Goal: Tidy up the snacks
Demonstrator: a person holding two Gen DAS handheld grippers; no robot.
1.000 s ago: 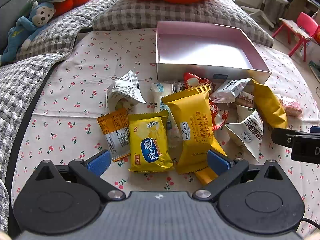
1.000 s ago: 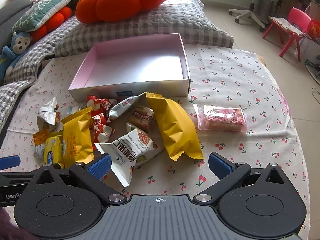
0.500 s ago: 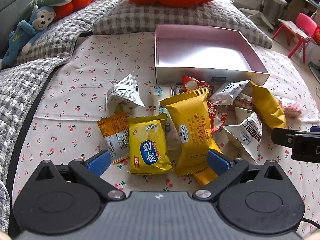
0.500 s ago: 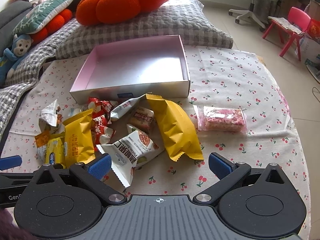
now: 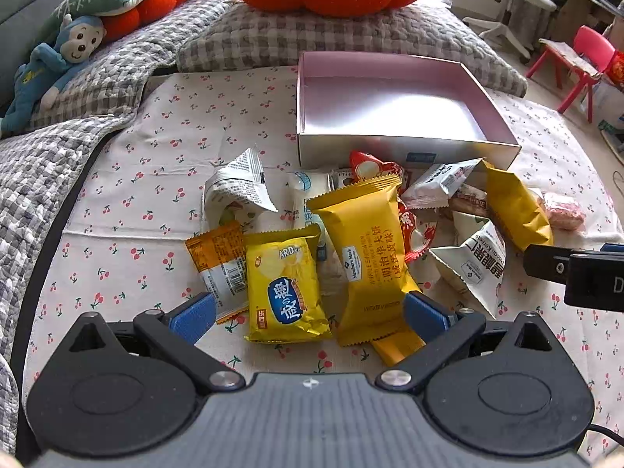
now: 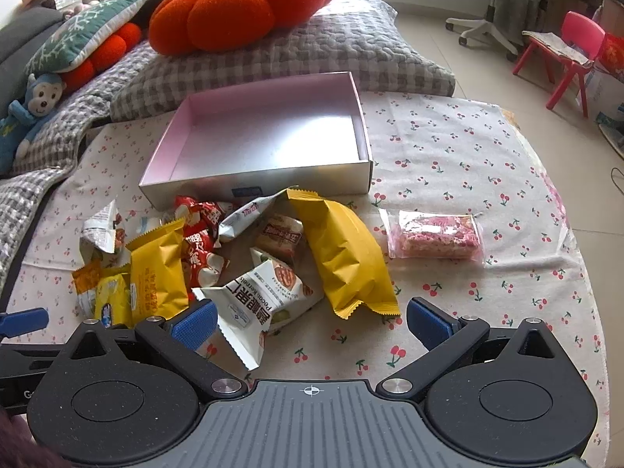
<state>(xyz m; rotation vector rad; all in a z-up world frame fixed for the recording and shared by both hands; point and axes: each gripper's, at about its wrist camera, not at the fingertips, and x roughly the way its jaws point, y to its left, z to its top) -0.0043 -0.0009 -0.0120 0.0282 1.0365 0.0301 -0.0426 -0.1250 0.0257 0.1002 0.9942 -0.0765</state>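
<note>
An empty pink box [image 5: 394,101] [image 6: 269,136] sits behind a pile of snack packets on the cherry-print cloth. My left gripper [image 5: 308,314] is open and empty, low over a small yellow chips packet [image 5: 286,292] and a long yellow packet [image 5: 366,249]. My right gripper [image 6: 312,321] is open and empty, just in front of a white nut packet [image 6: 257,304] and a large yellow packet [image 6: 345,255]. A pink bar in clear wrap [image 6: 436,234] lies apart on the right. Red packets [image 6: 199,234] lie mid-pile.
A grey checked pillow [image 6: 296,50] with an orange pumpkin cushion [image 6: 234,4] lies behind the box. A blue monkey toy [image 5: 46,62] lies at far left. The bed edge and floor with a red chair [image 6: 573,54] are at right.
Both views show the box and snacks drifting slightly lower and nearer; both grippers have eased forward a little. The jaws stay open and no snack has moved.
</note>
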